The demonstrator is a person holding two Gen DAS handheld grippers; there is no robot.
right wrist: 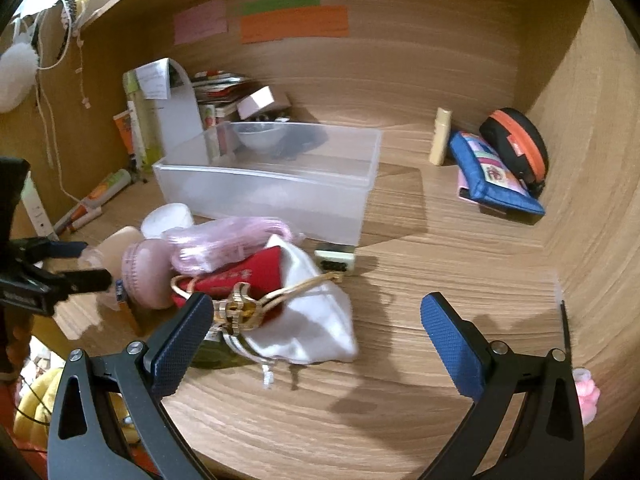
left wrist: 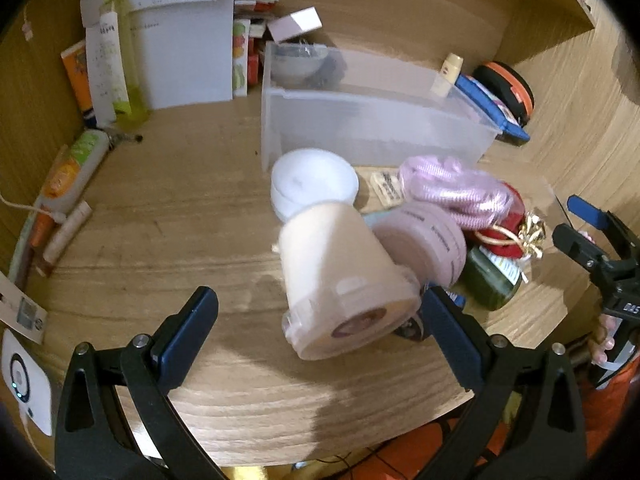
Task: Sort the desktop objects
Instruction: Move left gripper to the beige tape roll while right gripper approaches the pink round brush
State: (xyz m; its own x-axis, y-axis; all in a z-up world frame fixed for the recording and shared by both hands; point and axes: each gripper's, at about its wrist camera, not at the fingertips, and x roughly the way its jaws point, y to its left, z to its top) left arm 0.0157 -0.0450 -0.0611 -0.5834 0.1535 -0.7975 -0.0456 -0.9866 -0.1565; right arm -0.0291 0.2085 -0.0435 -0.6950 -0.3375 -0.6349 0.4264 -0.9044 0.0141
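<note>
A cream tub [left wrist: 344, 276] lies on its side on the wooden desk, between the wide-apart fingers of my left gripper [left wrist: 320, 332], which is open. Behind it sit a white round jar [left wrist: 312, 184], a pink jar [left wrist: 424, 240], a bagged pink cable [left wrist: 456, 188], a red pouch with a gold bow [left wrist: 512, 232] and a dark green jar [left wrist: 492, 280]. A clear plastic bin [right wrist: 272, 184] stands further back. My right gripper [right wrist: 318, 340] is open just in front of a white drawstring pouch [right wrist: 320, 320]. The left gripper [right wrist: 86, 264] shows at the left edge.
A blue pouch [right wrist: 492, 176], a black and orange case [right wrist: 516, 140] and a cream tube [right wrist: 440, 136] sit at the back right. Papers and books [left wrist: 180, 40] stand at the back left, with tubes [left wrist: 76, 168] along the left wall. The desk's front edge is close.
</note>
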